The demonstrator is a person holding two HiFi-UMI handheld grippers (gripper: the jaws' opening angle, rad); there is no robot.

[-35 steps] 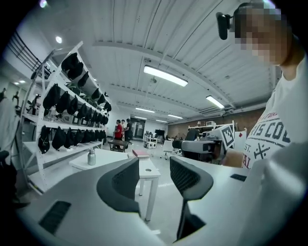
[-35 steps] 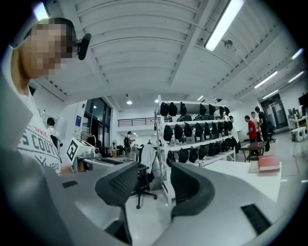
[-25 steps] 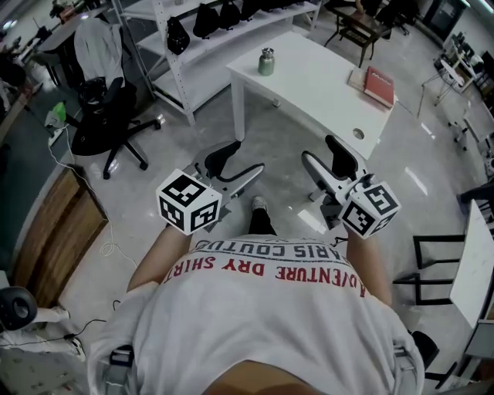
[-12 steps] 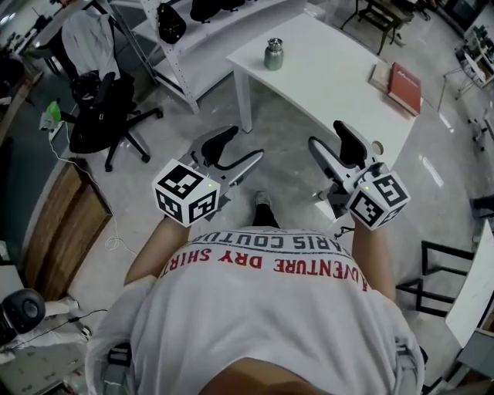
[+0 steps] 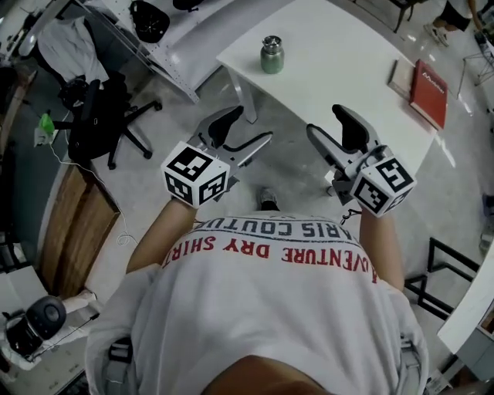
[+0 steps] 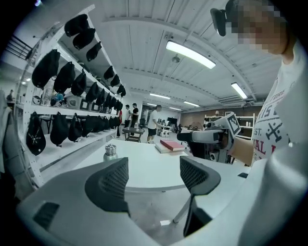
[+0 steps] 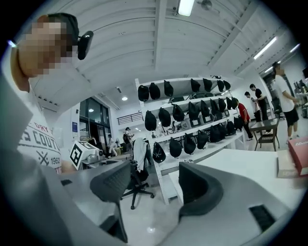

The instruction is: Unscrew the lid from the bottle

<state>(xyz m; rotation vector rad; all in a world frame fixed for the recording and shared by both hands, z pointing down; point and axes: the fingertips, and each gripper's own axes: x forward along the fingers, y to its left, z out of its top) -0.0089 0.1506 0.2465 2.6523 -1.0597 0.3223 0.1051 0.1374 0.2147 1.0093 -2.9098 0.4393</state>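
Note:
A small green metal bottle (image 5: 271,55) with a silver lid stands upright on the white table (image 5: 340,69), near its left end. The left gripper view shows the same bottle (image 6: 110,153) far ahead. My left gripper (image 5: 245,133) is held over the floor short of the table's front edge; its jaws have just been opening and nothing is between them. My right gripper (image 5: 340,133) is beside it, also short of the table, open and empty. In the left gripper view the right gripper (image 6: 204,137) shows at the right.
A red book (image 5: 429,82) on a pale one lies at the table's right end. A black office chair (image 5: 96,123) stands to the left on the floor. White shelving with black bags (image 5: 150,19) runs behind the table's left. People stand far back in the room.
The person has walked toward the table: bottle and table now sit closer and lower-left in the head view. Both grippers have advanced with the body, and the left jaws stand wider.

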